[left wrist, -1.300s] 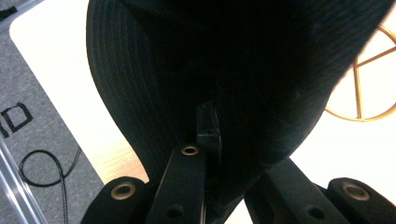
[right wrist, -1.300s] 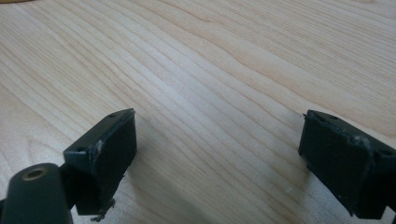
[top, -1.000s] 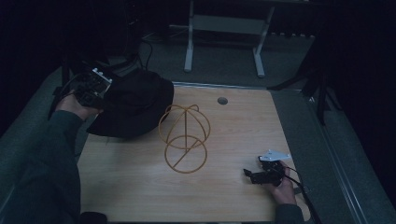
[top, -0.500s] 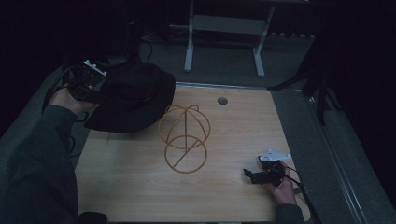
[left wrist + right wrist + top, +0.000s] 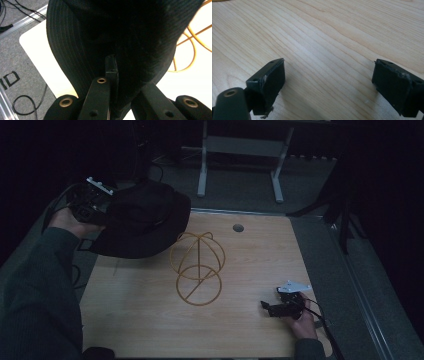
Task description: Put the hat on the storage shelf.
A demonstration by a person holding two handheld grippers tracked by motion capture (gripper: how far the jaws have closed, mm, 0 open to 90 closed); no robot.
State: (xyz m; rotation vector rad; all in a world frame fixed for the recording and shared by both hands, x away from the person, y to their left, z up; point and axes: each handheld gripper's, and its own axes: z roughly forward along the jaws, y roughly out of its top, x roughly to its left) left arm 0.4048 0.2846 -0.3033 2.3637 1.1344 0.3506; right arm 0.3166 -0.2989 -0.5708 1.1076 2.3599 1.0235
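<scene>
- Right now left gripper [image 5: 97, 205] is clamped on the brim of the black hat [image 5: 142, 220]; jaws fully closed on the fabric, seen close up in the left gripper view with brim [image 5: 75, 50] pinched between the two black jaws.
- Left hand [image 5: 67, 220] holds that gripper at about 10 o'clock of the table [image 5: 260, 270], over its far-left corner.
- Hat hangs tilted off the gripper, lifted, overlapping the table's 10–11 o'clock edge; crown toward the camera side, brim edge just beside the wire stand.
- Wire hat stand [image 5: 197, 267], yellow-orange, sits upright near table centre, round base ring on the wood, dome hoops above; nothing on it.
- Right gripper [image 5: 274, 307] rests at 4–5 o'clock of the table, held by right hand [image 5: 302, 320]; jaws wide apart, nothing between them, only bare wood grain in the right gripper view.
- Small round grommet hole [image 5: 238, 227] at 12 o'clock of the table, well apart from the stand.
- Grey floor and a metal frame leg [image 5: 202, 165] beyond the far edge.
</scene>
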